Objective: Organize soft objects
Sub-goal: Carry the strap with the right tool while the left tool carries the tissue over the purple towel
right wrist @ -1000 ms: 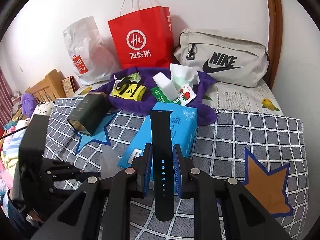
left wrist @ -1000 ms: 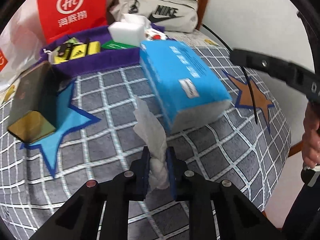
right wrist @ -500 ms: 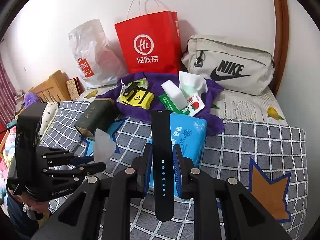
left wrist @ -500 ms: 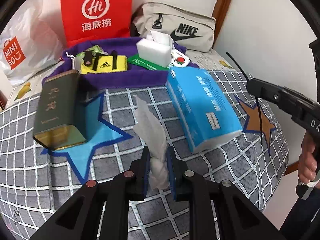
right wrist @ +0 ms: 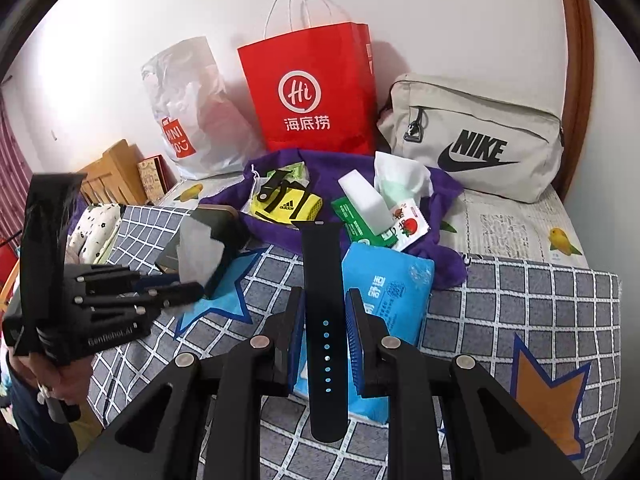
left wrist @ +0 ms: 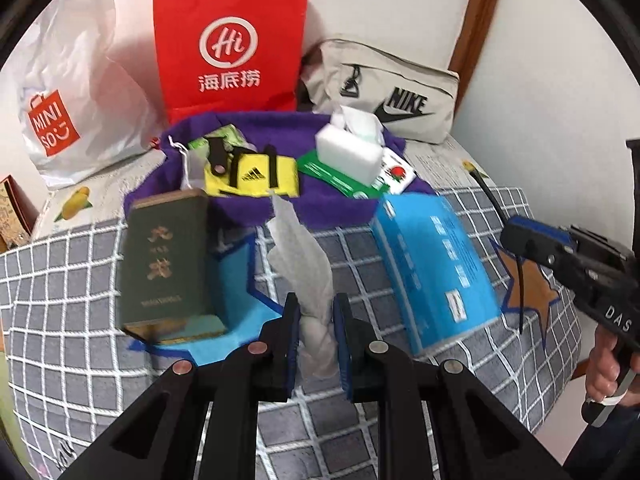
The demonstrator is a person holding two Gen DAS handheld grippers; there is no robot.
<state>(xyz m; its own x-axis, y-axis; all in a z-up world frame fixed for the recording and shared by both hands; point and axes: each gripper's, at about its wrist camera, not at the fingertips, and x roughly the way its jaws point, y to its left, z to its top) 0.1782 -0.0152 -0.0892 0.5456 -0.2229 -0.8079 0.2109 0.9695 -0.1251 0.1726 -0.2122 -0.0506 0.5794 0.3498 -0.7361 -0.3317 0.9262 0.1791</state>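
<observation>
My left gripper [left wrist: 317, 334] is shut on a white tissue [left wrist: 304, 256] that stands up from the jaws, above the checked bedspread. It also shows in the right wrist view [right wrist: 176, 286] with the tissue [right wrist: 198, 252]. My right gripper [right wrist: 323, 332] is shut on a black watch strap [right wrist: 323, 300], held upright over the blue tissue pack [right wrist: 384, 296]. The right gripper shows at the right of the left wrist view [left wrist: 532, 240]. The blue tissue pack [left wrist: 436, 264] lies on the bed. A purple cloth [left wrist: 320, 204] behind it holds a yellow Adidas item [left wrist: 252, 178] and a white sponge [left wrist: 348, 152].
A dark green box [left wrist: 164, 264] lies left of the tissue. A red paper bag [left wrist: 228, 48], a white Miniso bag [left wrist: 60, 92] and a beige Nike bag [left wrist: 392, 92] stand along the wall. The bed edge drops off at the right.
Both grippers pulled back and up from the bed, so more of the bags and wall shows. The left gripper swung left, bringing the green box nearer. Both grips are unchanged.
</observation>
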